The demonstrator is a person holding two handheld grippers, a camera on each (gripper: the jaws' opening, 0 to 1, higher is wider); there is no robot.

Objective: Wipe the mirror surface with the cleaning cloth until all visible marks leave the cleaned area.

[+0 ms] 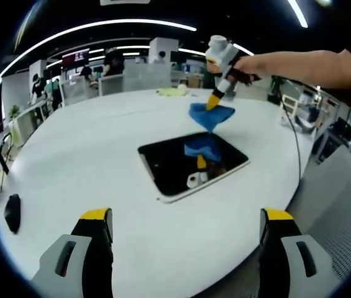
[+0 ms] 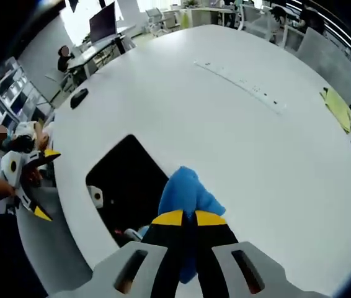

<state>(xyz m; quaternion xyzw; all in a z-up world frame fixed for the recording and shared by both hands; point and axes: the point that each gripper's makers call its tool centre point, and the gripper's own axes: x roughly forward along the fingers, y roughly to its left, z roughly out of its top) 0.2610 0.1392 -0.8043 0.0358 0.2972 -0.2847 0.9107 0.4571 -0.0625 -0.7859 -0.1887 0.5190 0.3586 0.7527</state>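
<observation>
A dark rectangular mirror (image 1: 191, 162) lies flat on the white table (image 1: 88, 155), showing reflections of the cloth and gripper. My right gripper (image 1: 214, 101) hangs above the mirror's far edge, shut on a blue cleaning cloth (image 1: 211, 116) that dangles clear of the glass. In the right gripper view the mirror (image 2: 126, 186) sits below left, and the cloth (image 2: 185, 192) is pinched between the yellow-tipped jaws of my right gripper (image 2: 183, 218). My left gripper (image 1: 188, 217) stands open at the table's near edge, nothing between its jaws; it also appears as the left gripper (image 2: 39, 183) at the left.
A black mouse-like object (image 1: 12, 212) lies at the table's left edge, the same object (image 2: 79, 97) seen far off. A yellow cloth (image 1: 172, 91) rests at the far side. A power strip slot (image 2: 240, 84) runs across the table. Chairs and desks surround it.
</observation>
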